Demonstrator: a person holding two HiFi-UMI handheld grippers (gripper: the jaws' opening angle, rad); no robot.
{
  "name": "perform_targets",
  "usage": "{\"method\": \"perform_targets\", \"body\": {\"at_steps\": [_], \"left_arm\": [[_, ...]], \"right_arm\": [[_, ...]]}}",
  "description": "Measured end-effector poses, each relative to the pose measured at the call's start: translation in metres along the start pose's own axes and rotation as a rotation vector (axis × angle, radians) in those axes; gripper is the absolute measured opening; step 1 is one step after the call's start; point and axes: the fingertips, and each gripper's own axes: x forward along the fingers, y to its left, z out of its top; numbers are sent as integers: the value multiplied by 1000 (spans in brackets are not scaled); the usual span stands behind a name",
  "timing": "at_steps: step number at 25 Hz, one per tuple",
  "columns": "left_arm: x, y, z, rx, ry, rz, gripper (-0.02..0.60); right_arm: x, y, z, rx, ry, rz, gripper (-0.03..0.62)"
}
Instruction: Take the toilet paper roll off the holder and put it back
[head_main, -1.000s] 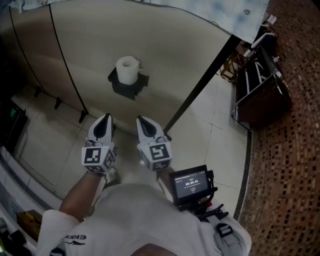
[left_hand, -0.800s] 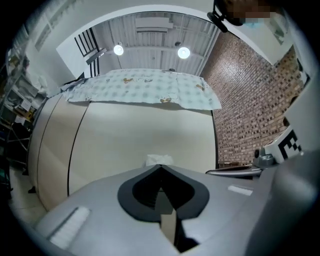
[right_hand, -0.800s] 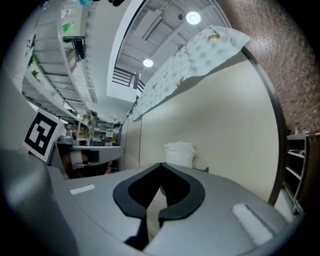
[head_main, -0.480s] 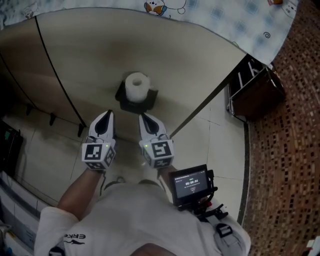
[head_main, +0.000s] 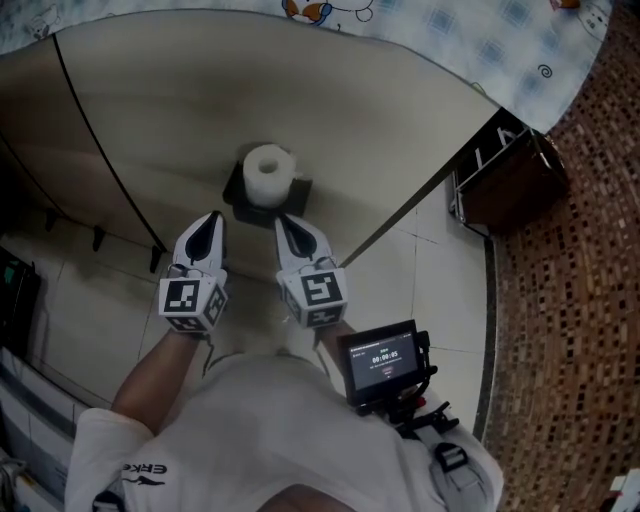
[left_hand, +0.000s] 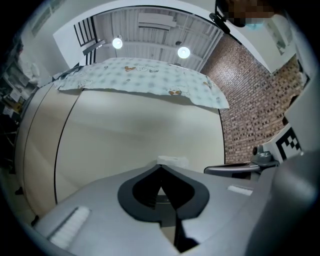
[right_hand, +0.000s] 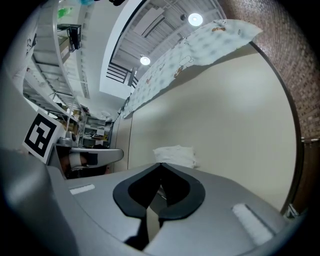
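**Roll on holder, both grippers shut and empty**

The toilet paper roll (head_main: 268, 172) is seated upright on the dark holder (head_main: 238, 198), which is fixed to the beige partition (head_main: 400, 130). The left gripper (head_main: 212, 218) and right gripper (head_main: 283, 221) are held just short of the holder, jaws closed together, nothing gripped. Since a second ago, both have been brought nearer the holder.

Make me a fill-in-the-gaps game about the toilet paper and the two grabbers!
The toilet paper roll is coloured ____.
It sits on a holder that is coloured ____.
The left gripper and the right gripper both have their jaws ____.
The gripper nearer the roll is the ____ one.
Missing words: white, black, shut, right.
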Motion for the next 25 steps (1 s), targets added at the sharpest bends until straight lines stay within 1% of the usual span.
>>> {"method": "perform_targets", "body": {"at_steps": [7,9,11,12,13,16,18,20,22,25], "left_arm": [[15,0,-8,1,11,-11,0],[19,1,-9,2,13,-12,0],[24,4,-10,2,15,-9,0],[26,6,-11,2,16,-8,0],[28,7,-12,1,17,-7,0],[32,11,-17,1,24,-4,0],[33,14,-20,-1,30,0,0],[34,17,-23,-4,35,5,0],[35,20,-24,-6,37,10,0],[36,24,-25,-9,36,15,0]], "right_arm": [[12,-6,9,-11,-16,19,16],[17,-8,10,-31,-15,34,98],[25,-10,11,-48,-8,50,210],[30,-11,11,-61,-3,54,276],[35,-12,11,-74,4,58,326],[52,-13,11,-100,32,77,450],[63,-13,12,-124,57,89,501],[73,-15,12,-156,85,95,533],[83,-18,12,-194,123,103,551],[94,-19,9,-264,210,144,552]]}}
